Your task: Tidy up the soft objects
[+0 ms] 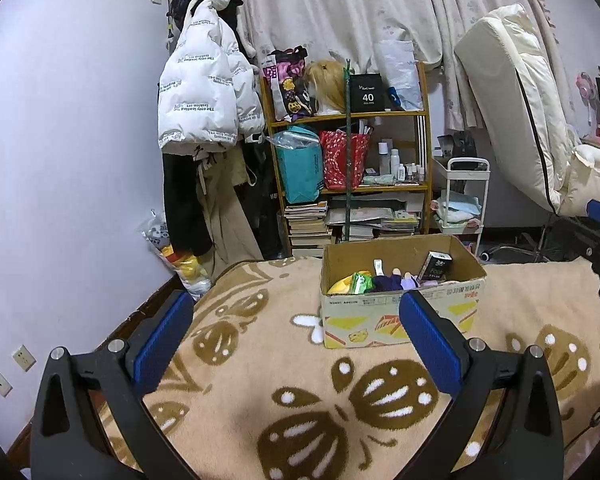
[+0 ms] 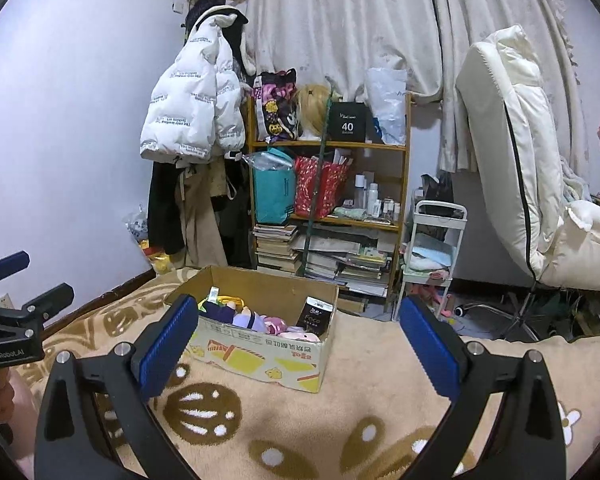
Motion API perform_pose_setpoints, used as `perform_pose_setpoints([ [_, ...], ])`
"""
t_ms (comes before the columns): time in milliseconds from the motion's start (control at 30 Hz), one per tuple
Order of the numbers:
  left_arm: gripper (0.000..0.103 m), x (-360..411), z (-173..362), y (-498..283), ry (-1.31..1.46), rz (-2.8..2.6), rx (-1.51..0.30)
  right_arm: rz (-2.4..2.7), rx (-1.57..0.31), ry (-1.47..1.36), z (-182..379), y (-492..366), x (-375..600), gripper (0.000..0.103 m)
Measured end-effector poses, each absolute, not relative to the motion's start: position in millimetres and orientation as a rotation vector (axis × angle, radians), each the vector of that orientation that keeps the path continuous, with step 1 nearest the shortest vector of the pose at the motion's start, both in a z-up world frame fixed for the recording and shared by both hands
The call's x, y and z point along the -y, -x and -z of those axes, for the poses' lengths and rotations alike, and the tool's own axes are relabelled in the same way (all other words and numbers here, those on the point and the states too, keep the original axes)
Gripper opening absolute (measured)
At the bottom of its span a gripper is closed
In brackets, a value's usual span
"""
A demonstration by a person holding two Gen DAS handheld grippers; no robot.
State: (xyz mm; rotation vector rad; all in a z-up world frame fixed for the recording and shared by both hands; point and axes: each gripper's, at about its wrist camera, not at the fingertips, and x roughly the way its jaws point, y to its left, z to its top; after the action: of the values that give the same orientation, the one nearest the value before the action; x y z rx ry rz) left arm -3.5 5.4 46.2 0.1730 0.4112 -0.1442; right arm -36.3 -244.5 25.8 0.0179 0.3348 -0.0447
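An open cardboard box [image 1: 400, 316] [image 2: 260, 354] stands on a beige blanket with brown butterfly print [image 1: 280, 380] [image 2: 360, 400]. Inside it lie several soft toys: a purple plush doll [image 1: 386, 282] [image 2: 216, 309], a yellow and green one [image 1: 350, 283], pink plush pieces [image 2: 278, 326], plus a black packet [image 1: 436, 267] [image 2: 315, 315]. My left gripper [image 1: 296, 334] is open and empty, in front of the box. My right gripper [image 2: 296, 338] is open and empty, with the box between and beyond its fingers. The left gripper also shows at the left edge of the right wrist view [image 2: 24, 280].
A wooden shelf [image 1: 350, 152] [image 2: 328, 184] with bags, bottles and stacked books stands behind the bed. Coats hang on the wall at left [image 1: 204, 92] [image 2: 196, 120]. A small white cart [image 1: 464, 200] [image 2: 432, 248] and a cream recliner chair [image 1: 520, 112] [image 2: 540, 180] stand at right.
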Motion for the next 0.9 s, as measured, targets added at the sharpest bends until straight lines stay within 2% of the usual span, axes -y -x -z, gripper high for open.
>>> perform_pose_setpoints([
  [133,0.102,-2,-41,8,-0.187,0.134,-0.374,0.04,-0.346,-0.03,-21,39,248,0.103],
  [900,0.102,10,-17,-18,-0.168,0.177,-0.438,0.053,-0.463,-0.083,12,11,261,0.103],
])
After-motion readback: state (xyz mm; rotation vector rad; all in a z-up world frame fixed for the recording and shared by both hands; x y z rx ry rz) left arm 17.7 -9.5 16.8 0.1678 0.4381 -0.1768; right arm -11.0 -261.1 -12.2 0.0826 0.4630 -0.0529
